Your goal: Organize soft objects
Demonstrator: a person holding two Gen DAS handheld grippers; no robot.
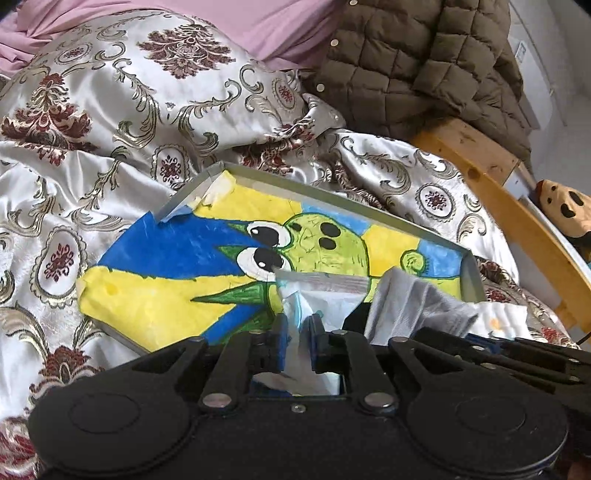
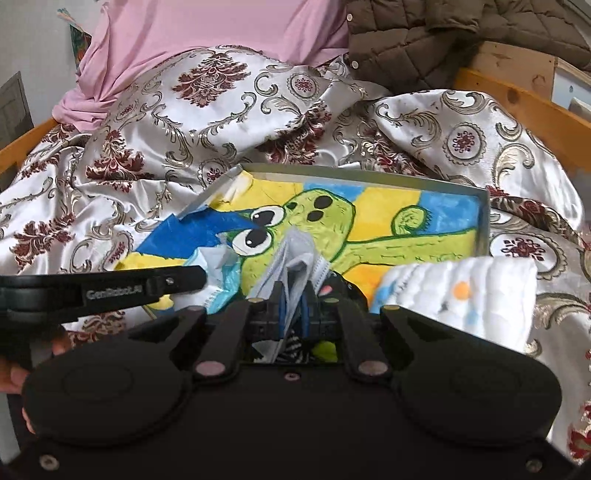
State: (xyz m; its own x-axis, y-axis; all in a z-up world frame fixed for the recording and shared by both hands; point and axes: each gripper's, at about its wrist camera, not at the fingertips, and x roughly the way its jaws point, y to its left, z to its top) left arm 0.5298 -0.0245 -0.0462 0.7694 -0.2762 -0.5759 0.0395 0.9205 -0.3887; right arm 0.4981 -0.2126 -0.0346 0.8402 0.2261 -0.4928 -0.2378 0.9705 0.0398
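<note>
Two clenched grippers over painted tray (image 2: 484,218) near edge: left gripper (image 1: 297,341) pinching white-blue cloth (image 1: 317,299), right gripper (image 2: 293,308) pinching grey mask (image 2: 295,258), long axis pointing into tray.

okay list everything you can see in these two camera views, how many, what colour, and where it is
box lid: one, grey rim, painted inside with a green creature on yellow and blue, lying on the bedspread.
bedspread: one, silvery white with maroon and gold ornament, rumpled over the bed.
pink fabric: one, pink, at the far end.
quilted jacket: one, brown, far right, over the bed frame.
bed frame: one, light wood, along the right edge.
white cloth: one, white with coloured spots, near right of the lid.
face mask: one, grey-blue, between the right gripper's pads.
pale cloth: one, white and light blue, between the left gripper's pads.
left gripper: black, blue pads.
right gripper: black, blue pads.
</note>
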